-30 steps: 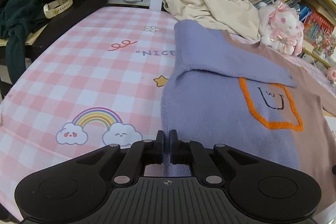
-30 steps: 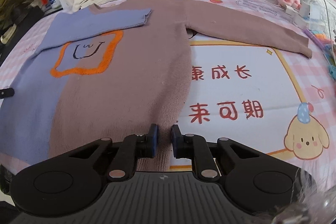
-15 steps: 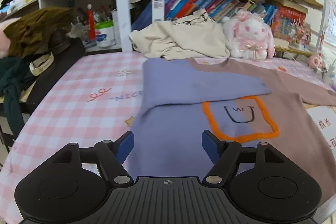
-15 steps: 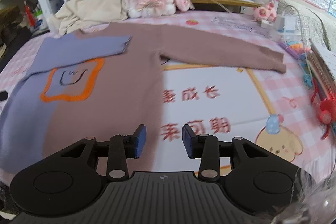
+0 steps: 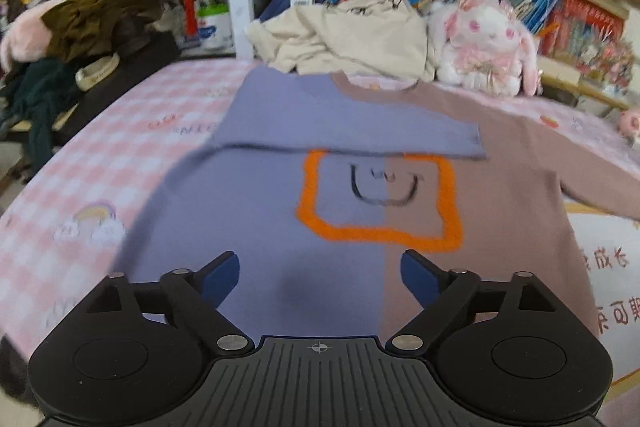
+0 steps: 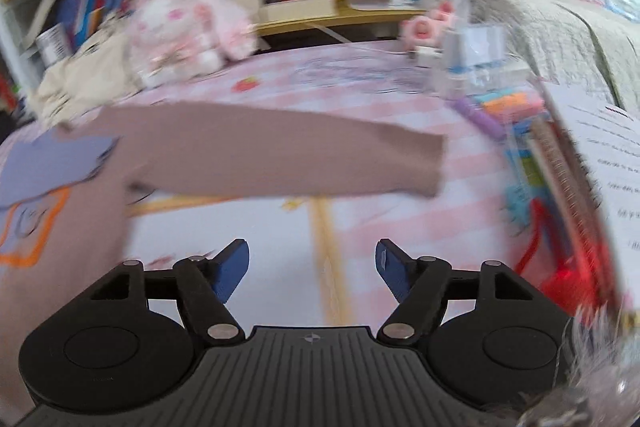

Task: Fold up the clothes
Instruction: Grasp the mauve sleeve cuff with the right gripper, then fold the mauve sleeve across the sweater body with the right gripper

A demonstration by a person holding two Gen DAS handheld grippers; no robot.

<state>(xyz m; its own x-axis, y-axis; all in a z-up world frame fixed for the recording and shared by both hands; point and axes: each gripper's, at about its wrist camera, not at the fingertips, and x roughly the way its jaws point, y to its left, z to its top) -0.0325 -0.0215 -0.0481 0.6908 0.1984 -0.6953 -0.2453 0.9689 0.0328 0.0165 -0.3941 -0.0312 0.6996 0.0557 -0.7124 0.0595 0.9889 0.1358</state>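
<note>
The left gripper hangs above the sweater with its two blue-padded fingers spread wide and nothing between them. The sweater lies flat on the pink checked tablecloth, straight ahead of these fingers: its purple half runs ahead of the left finger, its brown half ahead of the right one. The purple sleeve is folded across the chest, just beyond an orange square with a smiling face. Farther ahead lie a cream garment and a plush rabbit against the bookshelf.

The right gripper also has its fingers spread apart, holding nothing, over bare tablecloth. The brown sleeve stretches out flat ahead of them, its cuff beyond the right finger. This view is blurred.
</note>
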